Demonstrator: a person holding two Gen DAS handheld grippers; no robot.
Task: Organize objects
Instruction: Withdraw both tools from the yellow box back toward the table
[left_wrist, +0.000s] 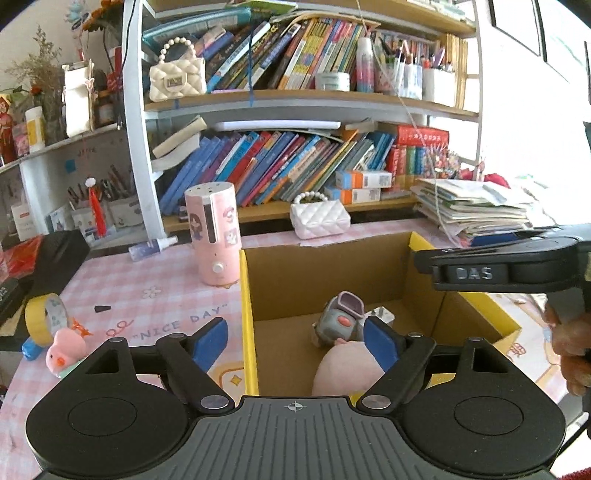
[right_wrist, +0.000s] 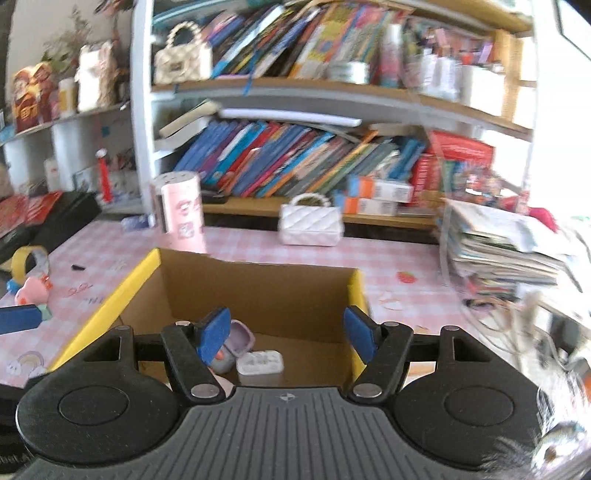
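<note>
An open cardboard box (left_wrist: 246, 314) with yellow rims stands on the pink checked tablecloth. Inside lie a grey and purple toy robot (left_wrist: 341, 317), a pink plush (left_wrist: 343, 369) and a small silvery piece (left_wrist: 382, 314). My left gripper (left_wrist: 295, 345) hangs open over the box's left wall, nothing pressed between its blue pads. In the right wrist view, my right gripper (right_wrist: 287, 336) is open above the box (right_wrist: 110, 295), with the toy robot (right_wrist: 234, 347) and a white moulded case (right_wrist: 260, 363) below it. The right gripper's black body (left_wrist: 498, 266) shows in the left wrist view, a hand (left_wrist: 569, 354) beneath it.
On the cloth left of the box are a pink cylinder appliance (left_wrist: 214, 236), a yellow tape roll (left_wrist: 46, 317), a pink chick toy (left_wrist: 64, 350), a spray bottle (left_wrist: 153, 247) and a black cap (left_wrist: 101, 308). A white quilted handbag (left_wrist: 319, 218) and a paper stack (left_wrist: 476, 210) stand behind.
</note>
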